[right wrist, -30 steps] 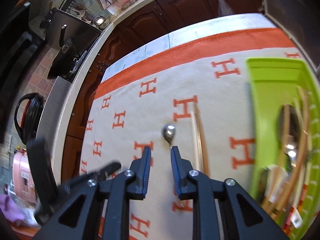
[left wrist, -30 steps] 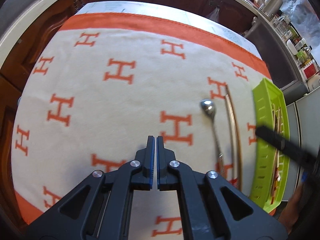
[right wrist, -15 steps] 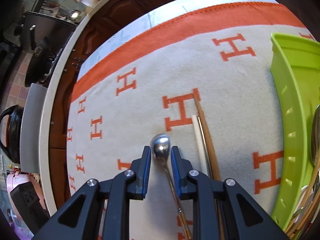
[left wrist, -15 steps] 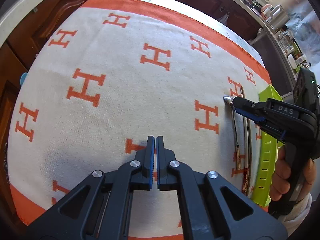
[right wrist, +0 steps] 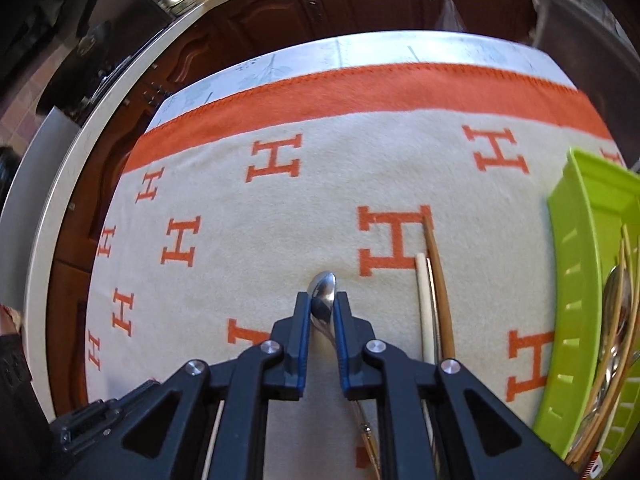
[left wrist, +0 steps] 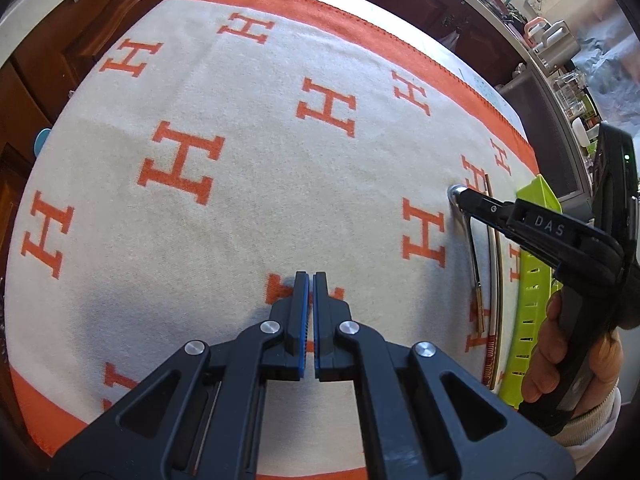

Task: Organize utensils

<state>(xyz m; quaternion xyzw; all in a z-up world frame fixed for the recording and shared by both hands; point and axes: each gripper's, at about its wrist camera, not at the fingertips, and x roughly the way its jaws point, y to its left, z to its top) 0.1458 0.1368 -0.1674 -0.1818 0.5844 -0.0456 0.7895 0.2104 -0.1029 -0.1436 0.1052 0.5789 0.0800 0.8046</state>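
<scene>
Step in hand, as judged: spoon pickup for transfer to the green tray.

Right gripper (right wrist: 322, 308) is narrowed onto the spoon (right wrist: 323, 292): jaws have just been closing, and the bowl end is seen between the blue pads, its tip poking out just ahead of them. Pads look to be in contact with the bowl's sides. The spoon's handle runs back under the gripper and lies on the blanket-covered surface (right wrist: 280, 208).

Left gripper (left wrist: 308, 300) is fully closed on nothing, hovering over bare blanket well to the left of the spoon.

Notes for doing it well:
- The bowl is curved and polished, so slip or pivot is likely. Grip should be confirmed firm before lifting.
- A straight-up lift is advised; the long handle will likely droop and swing.
- The chopsticks (right wrist: 430, 292) lie just right of the right gripper, parallel to the spoon; sideways drag should be avoided until the handle is clear of them.
- The green tray (right wrist: 576, 280) sits further right, already loaded with utensils. The spoon is best lowered lengthwise, aligned with those.
</scene>
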